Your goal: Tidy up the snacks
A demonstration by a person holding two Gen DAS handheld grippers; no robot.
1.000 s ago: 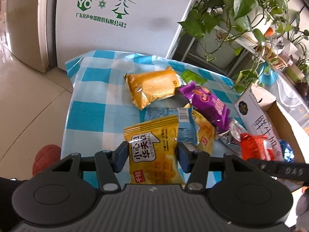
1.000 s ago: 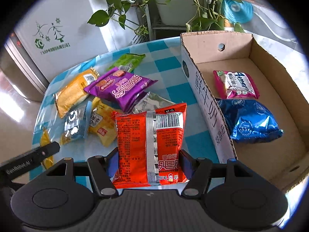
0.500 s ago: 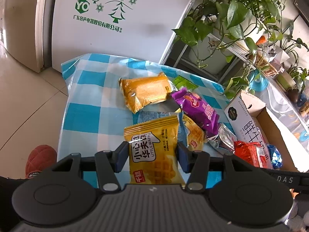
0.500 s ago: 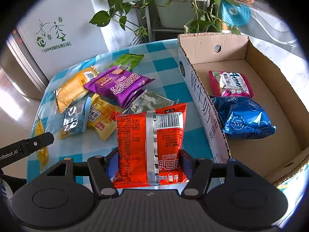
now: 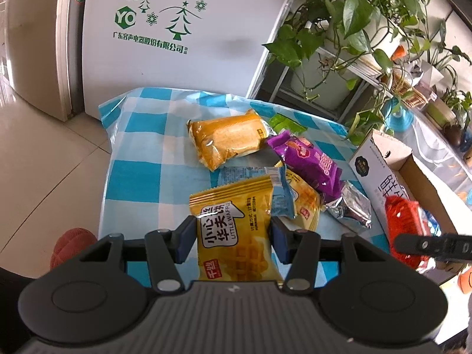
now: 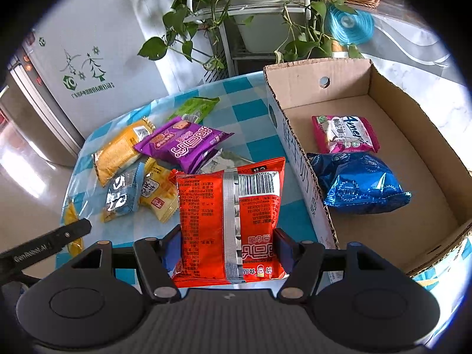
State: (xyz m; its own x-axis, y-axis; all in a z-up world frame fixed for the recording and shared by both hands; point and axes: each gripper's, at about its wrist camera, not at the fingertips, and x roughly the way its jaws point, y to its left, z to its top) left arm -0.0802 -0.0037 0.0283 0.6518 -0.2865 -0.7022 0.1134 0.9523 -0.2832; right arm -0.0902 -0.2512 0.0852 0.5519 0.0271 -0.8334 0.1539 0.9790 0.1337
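Note:
My left gripper (image 5: 233, 240) is shut on a yellow waffle packet (image 5: 236, 230) and holds it above the checked table's near left part. My right gripper (image 6: 227, 247) is shut on a red snack bag (image 6: 230, 221) and holds it above the table, just left of the cardboard box (image 6: 298, 159). The red bag also shows in the left wrist view (image 5: 405, 230). Inside the box lie a pink packet (image 6: 345, 134) and a blue bag (image 6: 360, 184). On the table lie an orange cake packet (image 5: 227, 137), a purple bag (image 5: 309, 162), a silver packet (image 5: 351, 206) and several more.
The table has a blue and white checked cloth (image 5: 147, 147). A white cabinet (image 5: 177, 35) stands behind it, and a plant rack (image 5: 339, 44) at the back right. A green packet (image 6: 194, 107) lies at the far table edge. Tiled floor (image 5: 44, 162) lies to the left.
Both grippers have lifted and drawn back a little with their packets. The right one has drifted toward the box, which now shows more of its inside.

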